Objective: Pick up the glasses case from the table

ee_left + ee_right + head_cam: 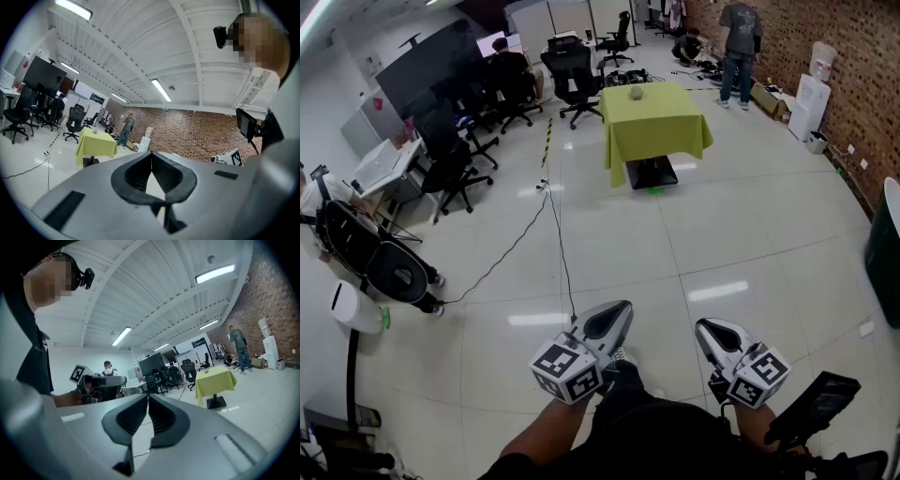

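A: Glasses case?
B: Small greyish glasses case [637, 93] atop lime-clothed square table [661, 141], far across open white tiled floor [722, 234].
A: Tongs?
B: Left gripper [625, 305], right gripper [700, 325]: the 2 closed, empty.

The pale tiled floor [722, 234] is smooth and glossy, with bright reflections. The yellow-green cloth table cover [656, 131] is matt woven fabric, hanging in soft folds. The red-brown brick wall [853, 56] is rough and matt. Shells of the left gripper [151, 155] and right gripper [147, 398] are smooth matt grey plastic; the black ribbed jaw pads [136, 173] look dull and rubber-like. The small grey glasses case [637, 93] is too distant to grade, possibly matt
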The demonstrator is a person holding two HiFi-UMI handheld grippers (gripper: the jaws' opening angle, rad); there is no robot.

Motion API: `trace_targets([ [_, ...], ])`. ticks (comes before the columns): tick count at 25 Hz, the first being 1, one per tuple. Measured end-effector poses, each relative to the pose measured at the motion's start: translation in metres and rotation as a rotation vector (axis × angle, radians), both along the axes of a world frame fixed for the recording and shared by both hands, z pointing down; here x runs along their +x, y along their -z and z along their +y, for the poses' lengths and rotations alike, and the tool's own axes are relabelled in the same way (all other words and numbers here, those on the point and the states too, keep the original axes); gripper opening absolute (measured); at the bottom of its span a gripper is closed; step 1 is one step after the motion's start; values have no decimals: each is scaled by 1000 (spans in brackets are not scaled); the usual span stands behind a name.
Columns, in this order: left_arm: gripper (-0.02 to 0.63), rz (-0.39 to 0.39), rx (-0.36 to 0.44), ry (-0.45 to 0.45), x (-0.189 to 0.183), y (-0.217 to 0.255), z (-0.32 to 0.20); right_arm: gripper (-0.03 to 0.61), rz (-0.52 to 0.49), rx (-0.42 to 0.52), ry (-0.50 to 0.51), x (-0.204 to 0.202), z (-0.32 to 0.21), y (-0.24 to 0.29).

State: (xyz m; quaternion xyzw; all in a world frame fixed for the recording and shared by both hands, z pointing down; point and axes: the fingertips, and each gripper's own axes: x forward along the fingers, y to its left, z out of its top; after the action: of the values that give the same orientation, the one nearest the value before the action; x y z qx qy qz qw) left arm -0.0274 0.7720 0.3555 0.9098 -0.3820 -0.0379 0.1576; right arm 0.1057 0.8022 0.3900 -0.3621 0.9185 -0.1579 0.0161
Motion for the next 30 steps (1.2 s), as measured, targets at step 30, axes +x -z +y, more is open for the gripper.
trace_targets([
  [30,8,-67,43,-78,46,5,2,2,-36,10,-64,32,8,-6],
])
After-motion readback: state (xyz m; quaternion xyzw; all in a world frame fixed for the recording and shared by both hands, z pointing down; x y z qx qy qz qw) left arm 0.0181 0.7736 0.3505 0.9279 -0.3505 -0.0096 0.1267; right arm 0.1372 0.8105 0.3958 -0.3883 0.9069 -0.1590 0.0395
